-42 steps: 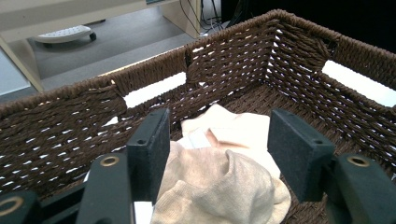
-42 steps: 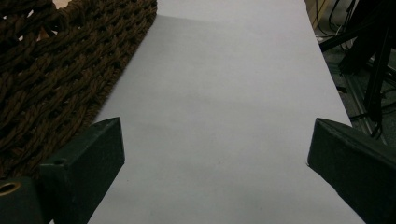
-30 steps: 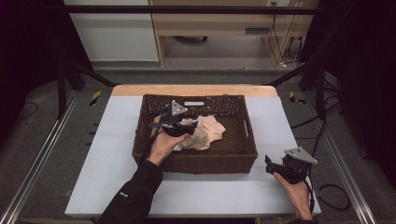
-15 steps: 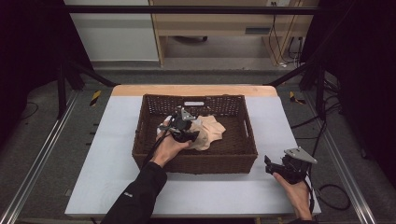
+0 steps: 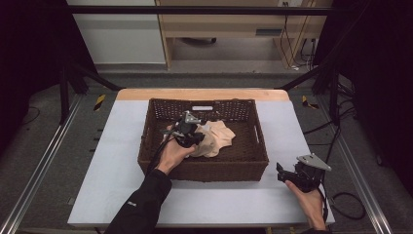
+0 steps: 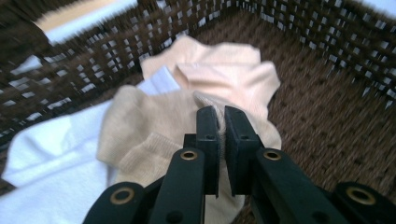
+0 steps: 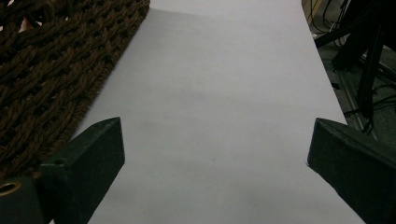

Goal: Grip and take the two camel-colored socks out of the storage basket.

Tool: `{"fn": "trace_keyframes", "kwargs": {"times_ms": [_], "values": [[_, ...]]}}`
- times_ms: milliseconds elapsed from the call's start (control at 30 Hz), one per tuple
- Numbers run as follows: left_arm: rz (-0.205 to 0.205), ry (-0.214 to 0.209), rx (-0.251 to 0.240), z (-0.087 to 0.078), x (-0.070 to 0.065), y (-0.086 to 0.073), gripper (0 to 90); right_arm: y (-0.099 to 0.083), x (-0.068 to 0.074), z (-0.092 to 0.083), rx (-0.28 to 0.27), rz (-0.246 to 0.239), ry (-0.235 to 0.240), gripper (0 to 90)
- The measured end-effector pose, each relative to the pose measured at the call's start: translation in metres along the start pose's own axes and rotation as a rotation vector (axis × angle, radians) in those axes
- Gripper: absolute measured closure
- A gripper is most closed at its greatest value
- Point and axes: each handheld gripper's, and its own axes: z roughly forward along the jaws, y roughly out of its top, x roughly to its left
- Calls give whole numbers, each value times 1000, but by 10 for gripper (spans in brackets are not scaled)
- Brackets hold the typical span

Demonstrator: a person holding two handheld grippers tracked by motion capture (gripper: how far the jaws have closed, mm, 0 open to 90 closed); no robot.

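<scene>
Wicker basket (image 5: 248,163), dark brown, stands on the desk (image 5: 117,146). Inside it the left gripper (image 6: 222,122) has its jaws clenched on a beige sock (image 6: 154,126), beside a white cloth (image 6: 51,154). Right of the basket, the right gripper (image 5: 292,173) rests with jaws spread wide.

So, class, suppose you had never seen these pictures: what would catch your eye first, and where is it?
Probably the dark wicker basket in the middle of the table, with pale cloths heaped inside. Next, the left gripper, its jaws pinched shut on a beige cloth that lies over a white cloth. The right gripper rests open on the table, right of the basket.
</scene>
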Motion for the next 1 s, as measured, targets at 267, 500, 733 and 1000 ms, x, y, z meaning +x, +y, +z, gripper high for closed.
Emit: {"fn": "trace_keyframes", "kwargs": {"times_ms": [267, 500, 733, 1000], "values": [[29, 48, -189, -37, 2, 8, 845, 0, 0, 0, -1, 3, 0, 42], [-10, 60, -306, -72, 7, 22, 846, 0, -1, 0, -3, 2, -3, 42], [-2, 44, -362, -109, -5, 31, 846, 0, -2, -2, -16, 10, -4, 43], [28, 8, -395, -140, -26, 26, 846, 0, -3, -4, -23, 14, -7, 43]]}}
